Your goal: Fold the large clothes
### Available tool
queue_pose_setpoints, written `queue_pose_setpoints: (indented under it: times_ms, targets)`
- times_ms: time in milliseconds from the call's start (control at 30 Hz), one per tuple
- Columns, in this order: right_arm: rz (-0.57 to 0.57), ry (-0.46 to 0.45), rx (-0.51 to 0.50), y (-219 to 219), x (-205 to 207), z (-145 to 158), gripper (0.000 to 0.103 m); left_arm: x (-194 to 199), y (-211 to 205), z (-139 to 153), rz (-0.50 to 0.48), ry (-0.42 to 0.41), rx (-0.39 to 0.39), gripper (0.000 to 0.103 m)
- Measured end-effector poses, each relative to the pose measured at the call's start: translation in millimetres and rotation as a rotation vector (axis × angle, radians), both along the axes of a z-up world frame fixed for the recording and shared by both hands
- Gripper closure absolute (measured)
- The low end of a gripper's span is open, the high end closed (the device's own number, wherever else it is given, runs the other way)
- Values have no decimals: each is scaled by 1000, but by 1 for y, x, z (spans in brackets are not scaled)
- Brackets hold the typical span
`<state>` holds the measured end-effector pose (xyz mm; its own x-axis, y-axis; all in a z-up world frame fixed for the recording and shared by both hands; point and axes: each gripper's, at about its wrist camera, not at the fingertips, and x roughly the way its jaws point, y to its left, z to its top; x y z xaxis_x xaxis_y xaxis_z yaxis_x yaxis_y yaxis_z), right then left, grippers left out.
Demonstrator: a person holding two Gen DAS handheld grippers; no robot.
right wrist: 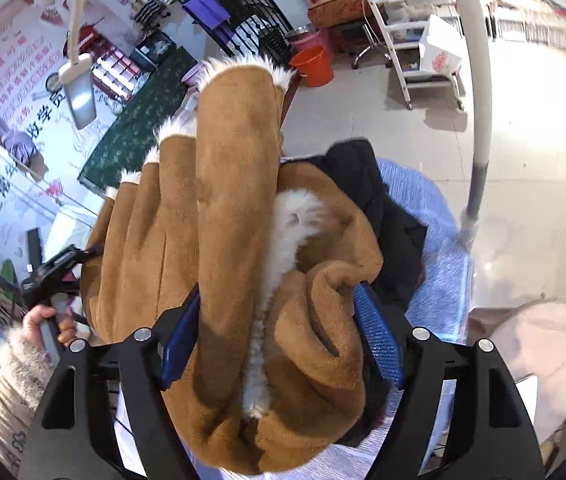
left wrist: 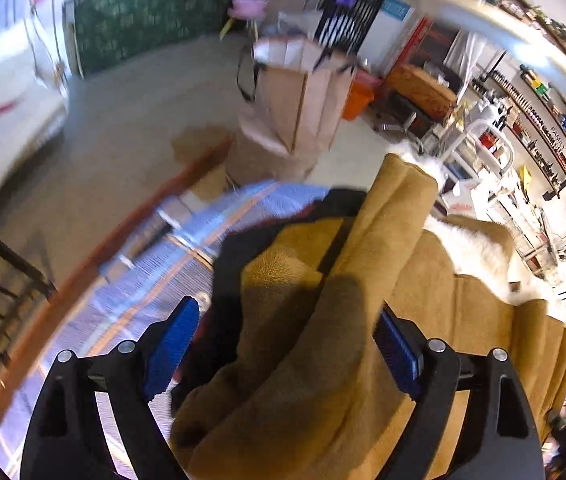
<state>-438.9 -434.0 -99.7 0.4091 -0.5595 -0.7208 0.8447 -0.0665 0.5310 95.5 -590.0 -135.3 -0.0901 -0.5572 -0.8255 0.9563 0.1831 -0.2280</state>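
A tan suede coat (left wrist: 323,340) with white fleece lining fills the lower middle of the left wrist view. My left gripper (left wrist: 287,344) has its blue pads on either side of a thick bunch of it. In the right wrist view the same coat (right wrist: 243,220) hangs bunched, fleece trim at its far edges. My right gripper (right wrist: 279,336) is closed around a thick fold of it. A black garment (right wrist: 379,216) lies under the coat on a blue cloth-covered surface (right wrist: 439,280).
A brown paper bag (left wrist: 299,104) and an orange bucket (left wrist: 357,100) stand on the floor beyond. A white trolley (right wrist: 415,28) and a white pole (right wrist: 479,92) are at right. The left hand-held gripper (right wrist: 55,268) shows at left.
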Motion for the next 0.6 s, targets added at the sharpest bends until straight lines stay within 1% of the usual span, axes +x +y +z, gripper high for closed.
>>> queue_pose_setpoints:
  times_ms: [67, 100, 133, 167, 200, 233, 300, 333, 400, 467, 533, 567, 600]
  targets:
    - [-7, 61, -35, 6, -3, 21, 28, 7, 14, 20, 26, -9, -54, 19]
    - [-18, 89, -57, 8, -7, 34, 27, 11, 24, 32, 50, -10, -89, 15]
    - [-23, 113, -72, 12, -9, 42, 24, 16, 32, 42, 75, -14, -117, 12]
    - [-26, 143, -76, 13, -10, 50, 19, 21, 39, 53, 99, -21, -134, 11]
    - [-29, 182, -71, 14, -10, 59, 17, 22, 45, 60, 112, -30, -128, 11]
    - [-25, 198, -69, 15, -9, 67, 17, 22, 49, 67, 110, -39, -106, 11]
    - [3, 202, -60, 19, -3, 82, 17, 12, 56, 77, 65, -71, -49, 11]
    - [27, 209, -44, 21, 5, 87, 17, 2, 61, 82, 32, -109, -30, 11]
    - [85, 215, -9, 25, 24, 92, 17, -26, 79, 87, -40, -228, -1, 11]
    - [155, 229, 28, 33, 49, 95, 17, -53, 93, 86, -78, -331, 20, 6]
    - [223, 258, 33, 40, 75, 97, 17, -76, 111, 85, -103, -376, 13, 6]
    - [260, 288, 29, 45, 90, 98, 17, -86, 119, 82, -109, -390, 18, 6]
    - [290, 325, 28, 49, 103, 99, 17, -97, 125, 78, -115, -411, 40, 6]
